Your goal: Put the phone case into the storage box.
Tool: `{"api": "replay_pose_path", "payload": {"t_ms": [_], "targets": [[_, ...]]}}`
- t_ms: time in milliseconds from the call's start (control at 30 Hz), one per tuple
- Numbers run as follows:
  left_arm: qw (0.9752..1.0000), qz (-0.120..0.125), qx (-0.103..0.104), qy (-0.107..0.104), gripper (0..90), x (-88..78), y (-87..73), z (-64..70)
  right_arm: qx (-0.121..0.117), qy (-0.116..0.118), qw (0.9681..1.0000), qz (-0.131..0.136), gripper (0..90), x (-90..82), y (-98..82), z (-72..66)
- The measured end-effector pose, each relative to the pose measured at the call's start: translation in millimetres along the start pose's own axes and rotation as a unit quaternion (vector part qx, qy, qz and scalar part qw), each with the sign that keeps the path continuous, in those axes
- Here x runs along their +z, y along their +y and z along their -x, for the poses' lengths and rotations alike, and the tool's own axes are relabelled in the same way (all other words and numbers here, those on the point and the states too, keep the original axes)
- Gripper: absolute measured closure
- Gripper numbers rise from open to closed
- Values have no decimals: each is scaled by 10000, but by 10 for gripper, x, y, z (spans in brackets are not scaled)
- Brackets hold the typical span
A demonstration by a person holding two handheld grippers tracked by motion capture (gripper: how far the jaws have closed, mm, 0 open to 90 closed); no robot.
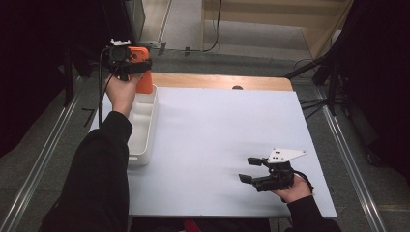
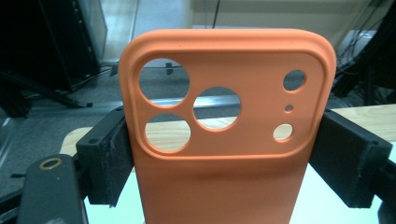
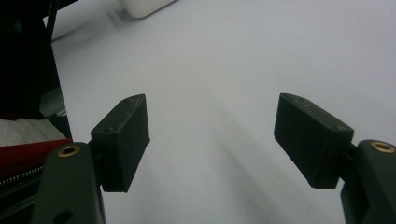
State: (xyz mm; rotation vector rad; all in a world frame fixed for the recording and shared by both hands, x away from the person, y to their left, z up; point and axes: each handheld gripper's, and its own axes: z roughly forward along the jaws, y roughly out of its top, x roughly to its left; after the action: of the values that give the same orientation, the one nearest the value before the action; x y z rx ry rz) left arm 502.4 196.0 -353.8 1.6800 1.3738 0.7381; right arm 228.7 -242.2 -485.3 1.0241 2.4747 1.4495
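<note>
Left gripper (image 1: 126, 60) raised at far left, jaws clamped, right gripper (image 1: 251, 169) low, jaws apart

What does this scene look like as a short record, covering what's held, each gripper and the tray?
held item: orange soft plastic phone case with round camera holes
left gripper: shut on the case's two side edges, raised over the tray's far end
right gripper: open, nothing between its fingers, low over the white table
tray: long white plastic tray, at the table's left edge
</note>
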Motion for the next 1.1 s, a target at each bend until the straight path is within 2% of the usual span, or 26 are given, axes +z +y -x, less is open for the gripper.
{"api": "replay_pose_path", "payload": {"t_ms": [167,467,833,900,1100], "targets": [[9999,30,52,108,157,39,-39,13,11,-2,10000,10,252,-3,-1,3],[9998,47,1,216,157,92,-131,-3,-3,35,10000,87,252,-14,2,8],[9998,-10,0,190,157,145,-220,-12,-29,7,9999,107,252,-11,9,-1],[9999,12,-53,133,157,154,-236,-27,-42,11,9999,102,252,-7,8,-2],[9998,-51,65,162,157,184,-289,-30,-49,28,10000,48,252,1,5,-4]]}}
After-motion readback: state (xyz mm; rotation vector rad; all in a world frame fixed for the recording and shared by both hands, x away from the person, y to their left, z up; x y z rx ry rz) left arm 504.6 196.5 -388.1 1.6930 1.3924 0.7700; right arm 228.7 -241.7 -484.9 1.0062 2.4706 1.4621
